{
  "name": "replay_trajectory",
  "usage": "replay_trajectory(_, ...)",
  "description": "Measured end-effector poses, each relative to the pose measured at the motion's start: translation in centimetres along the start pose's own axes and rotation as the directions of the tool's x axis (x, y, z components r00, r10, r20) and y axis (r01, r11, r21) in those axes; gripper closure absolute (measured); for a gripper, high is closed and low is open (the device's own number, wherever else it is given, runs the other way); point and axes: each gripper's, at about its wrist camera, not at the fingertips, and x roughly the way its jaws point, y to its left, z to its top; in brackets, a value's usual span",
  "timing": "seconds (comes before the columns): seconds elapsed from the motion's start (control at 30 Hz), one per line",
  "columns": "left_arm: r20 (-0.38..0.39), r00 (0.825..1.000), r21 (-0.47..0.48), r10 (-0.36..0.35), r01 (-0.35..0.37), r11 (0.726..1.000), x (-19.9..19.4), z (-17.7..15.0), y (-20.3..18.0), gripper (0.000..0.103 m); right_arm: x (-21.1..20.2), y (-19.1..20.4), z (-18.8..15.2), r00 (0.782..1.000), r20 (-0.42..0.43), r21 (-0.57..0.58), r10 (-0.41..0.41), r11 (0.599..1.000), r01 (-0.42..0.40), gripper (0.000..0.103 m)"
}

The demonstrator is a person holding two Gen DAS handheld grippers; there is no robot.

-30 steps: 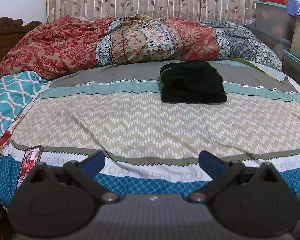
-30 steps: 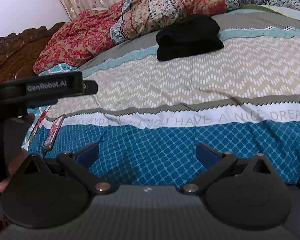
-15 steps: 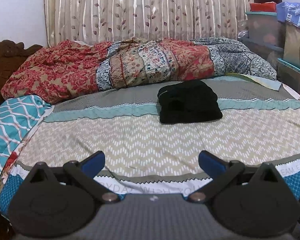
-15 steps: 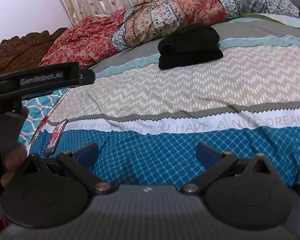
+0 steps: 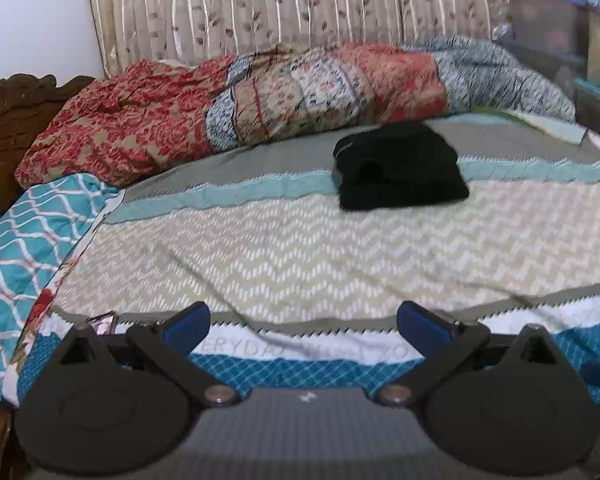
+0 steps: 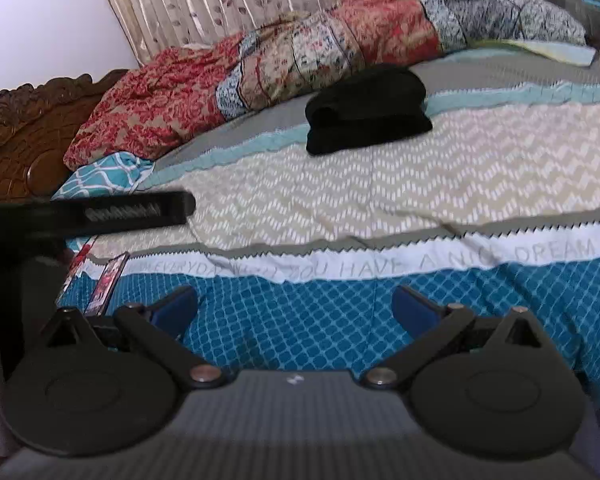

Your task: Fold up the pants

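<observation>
Black pants [image 5: 400, 168] folded; only right view shows left gripper [image 6: 136, 213].

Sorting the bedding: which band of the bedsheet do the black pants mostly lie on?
The grey band, next to the quilt; the pants only overlap the teal stripe.

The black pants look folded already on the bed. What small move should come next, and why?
Probably just draw both grippers back and stop. The black pants lie as a compact folded stack on the bedsheet, and the left gripper and right gripper are both open, empty and well short of them.
</observation>
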Motion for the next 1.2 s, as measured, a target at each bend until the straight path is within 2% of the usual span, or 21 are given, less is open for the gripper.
replay_trajectory(0.27, -0.057, 0.998, -0.017, -0.024, 0.023, 1.000, 0.5, -0.3, -0.1, 0.000, -1.2, 0.2, 0.7, 0.999, 0.050, -0.001, 0.009, 1.000, -0.009, 0.000)
replay_trajectory(0.43, -0.083, 0.996, -0.029, -0.037, 0.034, 0.999, 0.8, -0.4, -0.2, 0.000, -1.3, 0.0, 0.6, 0.999, 0.050, 0.000, 0.002, 1.000, -0.002, 0.000)
replay_trajectory(0.57, -0.089, 0.996, -0.021, -0.027, 0.025, 0.999, 0.9, -0.5, -0.3, 0.000, -1.1, -0.6, 0.5, 0.997, 0.055, 0.009, -0.047, 0.999, 0.046, 0.000)
replay_trajectory(0.77, -0.102, 0.994, -0.017, -0.033, 0.031, 0.999, 1.0, -0.6, -0.4, 0.000, -1.4, -2.4, 0.9, 0.990, 0.078, 0.095, -0.120, 0.989, 0.113, 0.000)
replay_trajectory(1.2, -0.110, 0.991, 0.036, -0.077, 0.082, 0.996, 0.6, -0.9, -2.6, 0.000, -2.6, -3.9, 1.1, 0.977, 0.113, 0.131, -0.180, 0.978, 0.165, 0.000)
